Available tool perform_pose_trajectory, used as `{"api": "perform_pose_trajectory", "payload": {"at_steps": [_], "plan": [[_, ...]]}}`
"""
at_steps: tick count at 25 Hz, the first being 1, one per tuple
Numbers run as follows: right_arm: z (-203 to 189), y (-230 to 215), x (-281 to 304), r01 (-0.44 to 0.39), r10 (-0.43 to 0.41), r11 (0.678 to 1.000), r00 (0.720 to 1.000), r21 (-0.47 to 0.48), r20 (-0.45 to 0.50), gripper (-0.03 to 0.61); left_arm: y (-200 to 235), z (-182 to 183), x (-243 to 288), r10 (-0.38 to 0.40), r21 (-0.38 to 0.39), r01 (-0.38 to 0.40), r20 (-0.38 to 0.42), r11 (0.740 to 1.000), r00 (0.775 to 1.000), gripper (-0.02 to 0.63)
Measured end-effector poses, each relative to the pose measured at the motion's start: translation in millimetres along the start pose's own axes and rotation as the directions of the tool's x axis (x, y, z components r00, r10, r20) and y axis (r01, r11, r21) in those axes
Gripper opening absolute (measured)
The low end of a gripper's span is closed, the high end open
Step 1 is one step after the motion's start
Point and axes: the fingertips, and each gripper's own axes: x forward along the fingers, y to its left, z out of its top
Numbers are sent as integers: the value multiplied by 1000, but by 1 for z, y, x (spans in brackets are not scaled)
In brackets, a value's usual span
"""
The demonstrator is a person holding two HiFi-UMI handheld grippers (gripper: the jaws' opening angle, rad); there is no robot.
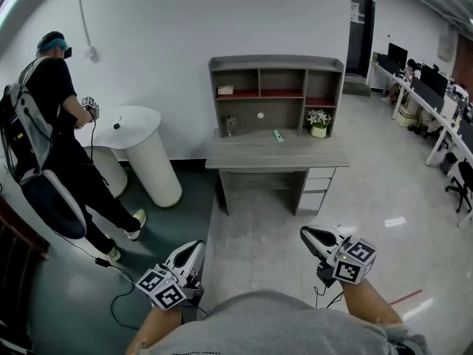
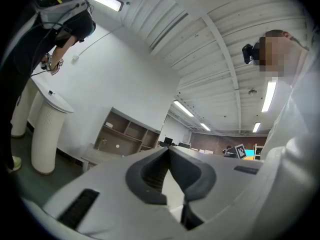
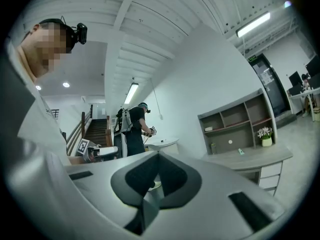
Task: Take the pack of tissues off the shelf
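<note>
The pack of tissues (image 1: 225,90) is a small pale pack in the upper left compartment of the grey shelf unit (image 1: 276,63), which stands on a grey desk (image 1: 251,156) against the far wall. It also shows small in the left gripper view (image 2: 108,124) and in the right gripper view (image 3: 209,129). My left gripper (image 1: 197,245) (image 2: 167,149) is held low near my body, far from the desk, its jaws shut and empty. My right gripper (image 1: 305,232) (image 3: 158,154) is equally far back, its jaws also shut on nothing.
A person in black with a backpack (image 1: 52,117) stands at the left beside a white round table (image 1: 137,120). On the desk are a flower pot (image 1: 319,123), a small green item (image 1: 278,135) and a glass (image 1: 231,126). Office desks (image 1: 432,98) line the right side.
</note>
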Motion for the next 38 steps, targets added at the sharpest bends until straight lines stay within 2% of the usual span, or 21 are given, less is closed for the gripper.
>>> {"api": "perform_pose_trajectory", "payload": {"at_steps": [10,16,21,26,33,38], "plan": [[-18,-44,-42,1,-1,1000,1000,1,-31,9,-31,-37,42,0,-38,0,-15,999,1000,17],[-29,-57,-24,-6,8,1000,998,24,-61,11,-7,-41,45,27,-75,-29,-25,997,999,17],[-35,-66,25,-6,6,1000,995,3,-98,11,45,-42,55,22,-117,-25,-23,993,999,17],[-37,-81,108,18,-18,1000,995,-9,-102,11,125,-31,73,-21,-97,17,-35,995,999,17],[-7,-84,253,12,-18,999,994,-52,-105,11,244,16,97,-82,-63,78,-66,995,994,17],[2,-97,329,5,-12,998,994,-62,-105,12,311,39,105,-82,-59,78,-68,995,994,17]]}}
